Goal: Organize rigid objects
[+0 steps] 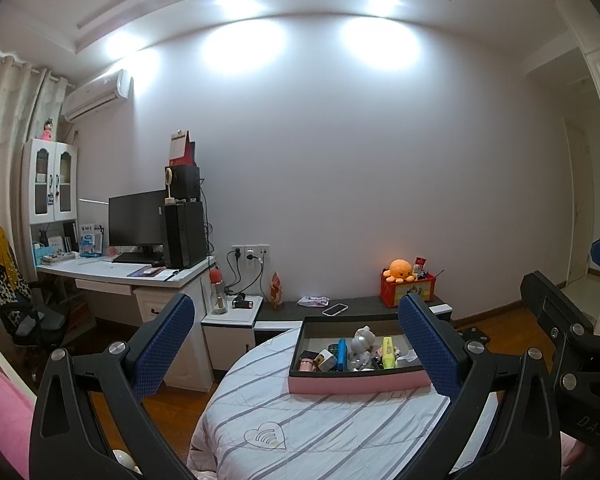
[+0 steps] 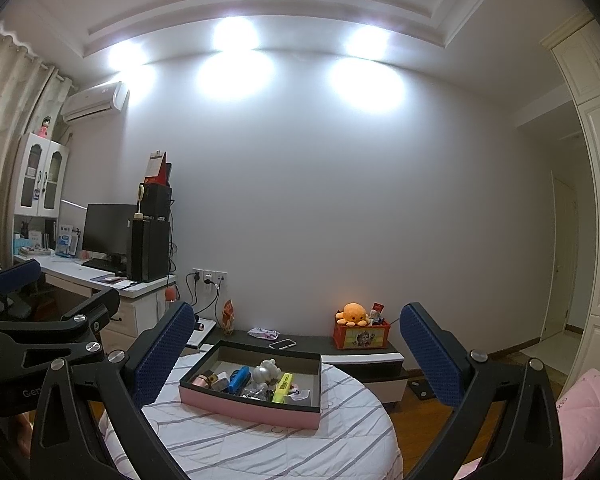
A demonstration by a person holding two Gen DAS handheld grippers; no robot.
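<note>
A shallow pink box with a dark rim (image 1: 356, 386) (image 2: 248, 408) sits on a round striped table (image 1: 320, 432) (image 2: 260, 452). Inside lie several small rigid items: a blue case (image 1: 342, 354) (image 2: 239, 378), a silver figurine (image 1: 362, 346) (image 2: 266, 372), a yellow highlighter (image 1: 388, 352) (image 2: 283, 388) and a pink cylinder (image 1: 306, 365) (image 2: 201, 381). My left gripper (image 1: 300, 340) is open and empty, held short of the box. My right gripper (image 2: 296, 352) is open and empty, also short of the box. Each gripper shows at the edge of the other's view.
A low dark bench (image 1: 360, 304) (image 2: 320, 346) behind the table holds a phone (image 1: 335, 309) (image 2: 283, 344), a crumpled wrapper (image 1: 313, 301) and a red box with an orange plush octopus (image 1: 400, 270) (image 2: 353, 314). A desk with monitor (image 1: 138, 222) stands left. Pink bedding (image 2: 588, 412) lies right.
</note>
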